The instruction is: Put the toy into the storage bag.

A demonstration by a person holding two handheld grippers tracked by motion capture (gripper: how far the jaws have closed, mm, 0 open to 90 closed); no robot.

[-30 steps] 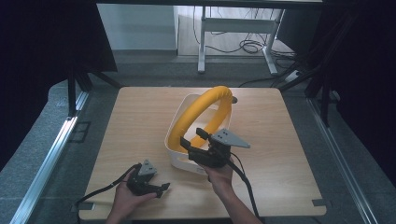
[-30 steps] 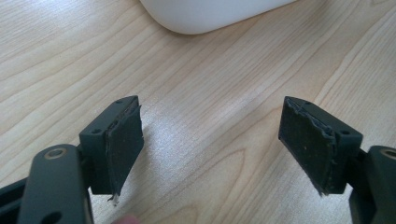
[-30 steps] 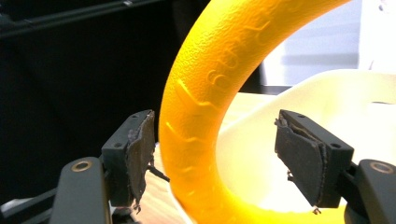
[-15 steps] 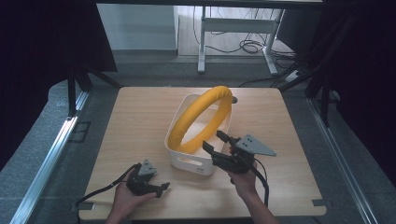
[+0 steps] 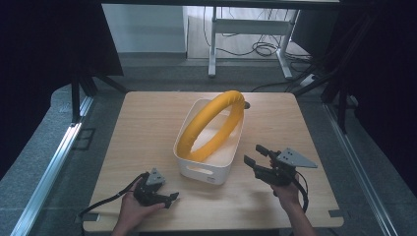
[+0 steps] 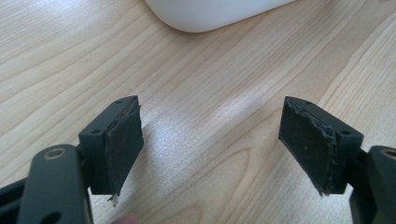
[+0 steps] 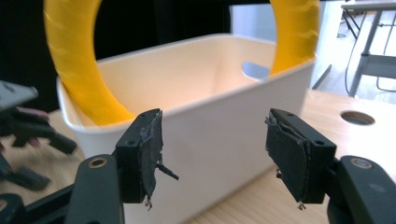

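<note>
Standing upright in the white bin (image 5: 209, 160) at the middle of the wooden table (image 5: 147, 128): a yellow ring (image 5: 216, 125), lower curve resting on the near left of the bin floor, top arching over the far right rim and leaning there. Seen again from the right gripper view as yellow ring (image 7: 74, 70) rising out of the white bin (image 7: 224, 140), both limbs crossing above the rim.

Hovering just beside the bin's right wall, near its front corner: the right gripper (image 5: 256, 156), pointing left and away toward the bin, apart from it. Fingers (image 7: 149, 154) having just been closing, now standing about half open with nothing between them, only the bin wall beyond. Possibly just above the table rather than touching it; hard to judge from above.

Resting low at the near left of the table, in front of the bin's front left corner and well apart from the ring: the left gripper (image 5: 171, 198). Fingers (image 6: 123, 144) gaping wide, holding nothing, bare wood showing between them and a rounded corner of the bin (image 6: 210, 14) lying ahead.
</note>
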